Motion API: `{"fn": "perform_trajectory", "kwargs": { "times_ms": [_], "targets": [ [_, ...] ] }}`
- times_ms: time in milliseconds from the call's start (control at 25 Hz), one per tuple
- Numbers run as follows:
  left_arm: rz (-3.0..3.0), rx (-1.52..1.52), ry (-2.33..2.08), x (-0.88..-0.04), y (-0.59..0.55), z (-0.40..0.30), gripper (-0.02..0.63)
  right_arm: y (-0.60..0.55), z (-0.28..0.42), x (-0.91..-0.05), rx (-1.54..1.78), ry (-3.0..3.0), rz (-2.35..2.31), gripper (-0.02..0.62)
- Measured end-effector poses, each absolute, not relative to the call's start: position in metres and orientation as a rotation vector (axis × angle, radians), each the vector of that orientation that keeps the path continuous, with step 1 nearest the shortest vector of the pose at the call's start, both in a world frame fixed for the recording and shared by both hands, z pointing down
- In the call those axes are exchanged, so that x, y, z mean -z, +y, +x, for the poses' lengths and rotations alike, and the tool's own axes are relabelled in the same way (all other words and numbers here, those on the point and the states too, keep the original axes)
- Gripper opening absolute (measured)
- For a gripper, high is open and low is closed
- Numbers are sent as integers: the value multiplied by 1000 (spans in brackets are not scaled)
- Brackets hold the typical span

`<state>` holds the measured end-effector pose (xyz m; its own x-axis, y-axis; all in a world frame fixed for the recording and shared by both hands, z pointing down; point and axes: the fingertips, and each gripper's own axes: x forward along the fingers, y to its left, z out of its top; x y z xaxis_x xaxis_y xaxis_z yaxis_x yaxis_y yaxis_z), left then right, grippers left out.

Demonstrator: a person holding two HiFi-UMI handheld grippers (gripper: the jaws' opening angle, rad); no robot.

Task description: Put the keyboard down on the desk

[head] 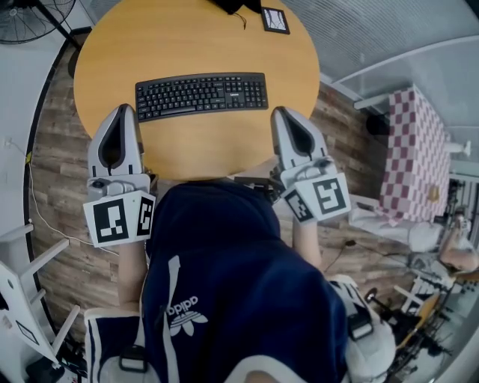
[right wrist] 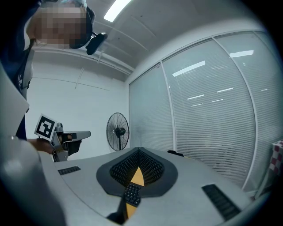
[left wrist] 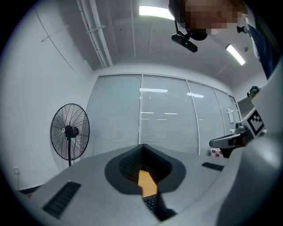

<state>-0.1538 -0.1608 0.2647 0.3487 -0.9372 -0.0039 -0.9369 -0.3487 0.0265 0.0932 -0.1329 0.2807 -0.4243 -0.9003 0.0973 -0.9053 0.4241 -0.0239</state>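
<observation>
The keyboard lay flat on the desk, at my twelve o'clock. My left tongs and right tongs hung at its seven and five o'clock, both pressed together and empty. The set-down looked finished, so I judged the next move was only to draw back.

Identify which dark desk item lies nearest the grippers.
The keyboard, just ahead of the left gripper and right gripper; the black object and framed card sit at the far edge.

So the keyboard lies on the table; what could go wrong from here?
The shut, empty left gripper and right gripper hover close beside the keyboard, near its front corners. A careless inward move could knock it askew. A forward push could slide it toward the small framed card at the far edge of the table.
</observation>
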Motion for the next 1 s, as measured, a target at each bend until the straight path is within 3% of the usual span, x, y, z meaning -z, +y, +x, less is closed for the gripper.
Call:
{"fn": "perform_trajectory", "kwargs": {
  "times_ms": [1000],
  "targets": [
    [2565, -87, -1759, -282, -170, -155, 3, -140, 90, -291, -129, -2569, 1627, 4]
  ]
}}
